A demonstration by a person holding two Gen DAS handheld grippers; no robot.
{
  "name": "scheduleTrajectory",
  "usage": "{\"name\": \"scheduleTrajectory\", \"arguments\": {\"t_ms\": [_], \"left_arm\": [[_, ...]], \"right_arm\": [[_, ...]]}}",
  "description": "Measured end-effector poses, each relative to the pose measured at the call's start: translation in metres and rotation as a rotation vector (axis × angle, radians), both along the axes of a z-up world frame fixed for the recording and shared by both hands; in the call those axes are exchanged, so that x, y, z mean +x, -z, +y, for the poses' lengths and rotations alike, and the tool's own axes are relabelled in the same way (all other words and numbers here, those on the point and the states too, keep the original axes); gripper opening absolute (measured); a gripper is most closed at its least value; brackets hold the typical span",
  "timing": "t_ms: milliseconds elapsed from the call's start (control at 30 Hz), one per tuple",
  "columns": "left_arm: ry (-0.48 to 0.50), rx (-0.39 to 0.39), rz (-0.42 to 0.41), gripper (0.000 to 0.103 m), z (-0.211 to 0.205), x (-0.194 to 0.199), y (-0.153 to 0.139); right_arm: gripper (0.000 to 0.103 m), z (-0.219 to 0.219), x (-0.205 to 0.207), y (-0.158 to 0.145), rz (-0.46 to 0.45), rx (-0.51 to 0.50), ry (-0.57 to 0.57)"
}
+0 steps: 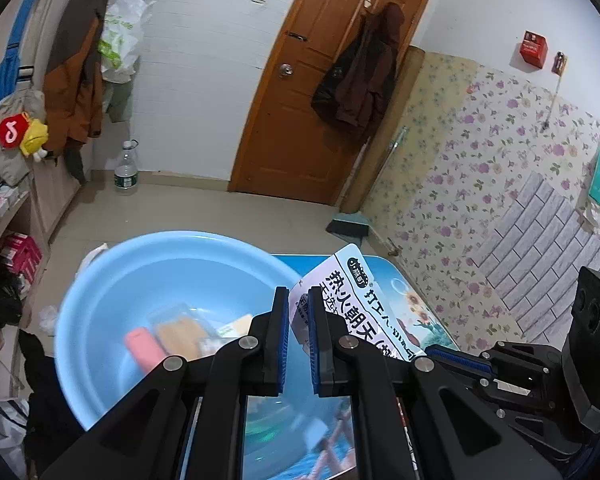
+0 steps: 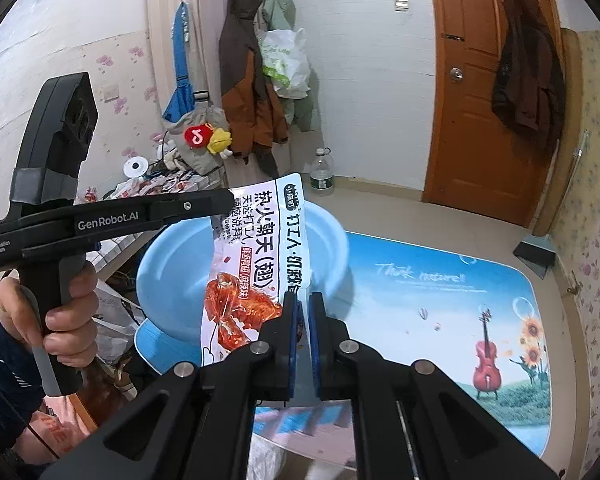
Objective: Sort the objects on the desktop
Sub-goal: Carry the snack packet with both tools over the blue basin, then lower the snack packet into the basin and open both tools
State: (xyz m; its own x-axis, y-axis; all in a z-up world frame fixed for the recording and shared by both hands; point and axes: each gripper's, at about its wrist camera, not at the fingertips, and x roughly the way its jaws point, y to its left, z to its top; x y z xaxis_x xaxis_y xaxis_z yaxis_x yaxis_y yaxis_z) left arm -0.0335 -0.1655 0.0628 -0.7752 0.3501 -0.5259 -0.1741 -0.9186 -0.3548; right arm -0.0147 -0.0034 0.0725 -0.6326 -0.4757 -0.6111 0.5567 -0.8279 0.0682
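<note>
I take the round light-blue plastic basin as my landmark; it sits on the bench, a tabletop printed with sky, sunflowers and a red violin. The basin looks like the collecting spot, since a pink rounded block and a clear packet of pale yellow strips already lie inside it.

Over the basin's near-right rim hangs the white snack pouch printed with red chicken wings and black lettering, stretched flat between both tools. My right claw is clenched on its lower edge, the one nearer me than the basin. My left claw is clenched on its upper edge, towards the basin's middle; the right-wrist view shows its black tip meeting the pouch's top corner, with a hand wrapped around the handle.

I judge the two-point hold keeps the limp pouch from folding while it travels. It is not yet in the basin; releasing it above the open bowl seems the remaining step.
</note>
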Motion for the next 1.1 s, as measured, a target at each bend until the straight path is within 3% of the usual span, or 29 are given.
{"name": "scheduleTrajectory", "arguments": {"t_ms": [600,1100], "left_arm": [[-0.082,0.002,-0.036,0.008,-0.075,0.004,0.018],[-0.089,0.009,-0.099,0.007,-0.086,-0.016,0.049]], "right_arm": [[0.006,-0.079,-0.018,0.014,-0.028,0.019,-0.091],[0.006,-0.093,-0.043,0.039,-0.079,0.032,-0.075]]}}
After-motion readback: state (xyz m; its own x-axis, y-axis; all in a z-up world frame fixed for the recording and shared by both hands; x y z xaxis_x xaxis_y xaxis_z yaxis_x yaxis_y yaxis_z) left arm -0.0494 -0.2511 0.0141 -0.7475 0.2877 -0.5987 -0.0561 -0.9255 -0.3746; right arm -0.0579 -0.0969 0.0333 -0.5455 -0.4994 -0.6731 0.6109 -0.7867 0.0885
